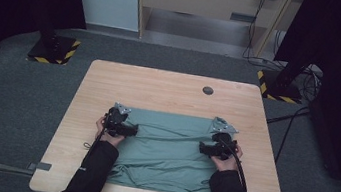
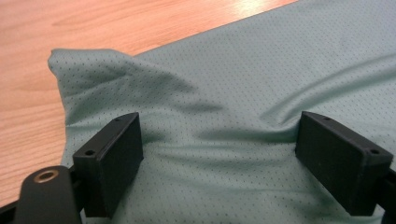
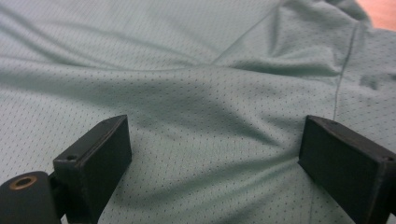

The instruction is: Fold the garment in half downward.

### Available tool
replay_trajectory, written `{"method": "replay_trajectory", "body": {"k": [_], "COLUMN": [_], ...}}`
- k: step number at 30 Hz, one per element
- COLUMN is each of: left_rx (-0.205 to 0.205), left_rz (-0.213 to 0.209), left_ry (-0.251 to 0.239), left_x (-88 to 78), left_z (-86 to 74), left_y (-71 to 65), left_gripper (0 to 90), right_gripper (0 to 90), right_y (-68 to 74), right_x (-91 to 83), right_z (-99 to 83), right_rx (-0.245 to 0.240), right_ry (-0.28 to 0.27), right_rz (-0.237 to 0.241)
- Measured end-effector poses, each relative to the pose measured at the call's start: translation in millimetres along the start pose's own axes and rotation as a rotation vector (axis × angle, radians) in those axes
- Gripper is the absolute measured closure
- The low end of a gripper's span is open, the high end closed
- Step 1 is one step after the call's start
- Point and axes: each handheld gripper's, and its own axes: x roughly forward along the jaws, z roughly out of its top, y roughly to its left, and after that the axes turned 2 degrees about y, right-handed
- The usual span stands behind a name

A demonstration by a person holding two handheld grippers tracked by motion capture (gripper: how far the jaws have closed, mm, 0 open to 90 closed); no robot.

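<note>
Both forearms in from bottom, left tongs (image 1: 129, 129) wide open, right tongs (image 1: 204, 147) wide open, pointing inward

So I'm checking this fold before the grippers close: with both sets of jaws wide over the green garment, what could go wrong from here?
1. The mesh garment is rumpled between the open left gripper and open right gripper; closing may pinch several layers, or only a ridge that slips out.
2. Its near hem sits bunched near the table front edge; pulling that way might drag it off.
3. Uneven grips would likely skew the fold.
</note>
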Motion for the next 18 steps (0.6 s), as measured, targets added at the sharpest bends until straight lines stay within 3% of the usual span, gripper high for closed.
{"method": "replay_trajectory", "body": {"k": [2, 5, 10, 12, 13, 16, 18], "left_rx": [-0.012, -0.032, -0.028, -0.044, -0.049, -0.029, -0.030], "left_rz": [-0.002, -0.044, -0.041, -0.046, -0.053, -0.037, -0.031], "left_ry": [0.012, -0.012, -0.002, 0.005, 0.009, 0.022, 0.003], "left_x": [-5.0, -26.6, -60.5, -67.7, -69.8, -72.8, -74.4], "left_z": [0.3, -6.4, -37.2, -51.7, -58.4, -73.3, -79.1], "left_y": [3.3, 8.9, 10.6, 9.5, 8.1, 1.7, -0.3], "left_gripper": [14.8, 14.7, 13.0, 13.1, 13.1, 13.0, 12.9], "right_gripper": [10.0, 10.0, 9.1, 8.0, 6.1, 5.8, 5.8], "right_y": [0.0, 2.0, 8.5, 11.8, 13.9, 16.3, 17.6], "right_x": [-0.9, -7.6, -38.2, -43.7, -44.0, -43.2, -42.9], "right_z": [0.1, -1.0, -7.4, -14.6, -23.9, -33.4, -39.6], "right_rx": [0.004, -0.016, -0.030, -0.044, -0.039, -0.049, -0.074], "right_ry": [-0.007, -0.025, -0.076, -0.058, -0.015, 0.012, 0.027], "right_rz": [-0.010, -0.024, 0.058, 0.078, 0.120, 0.134, 0.120]}}
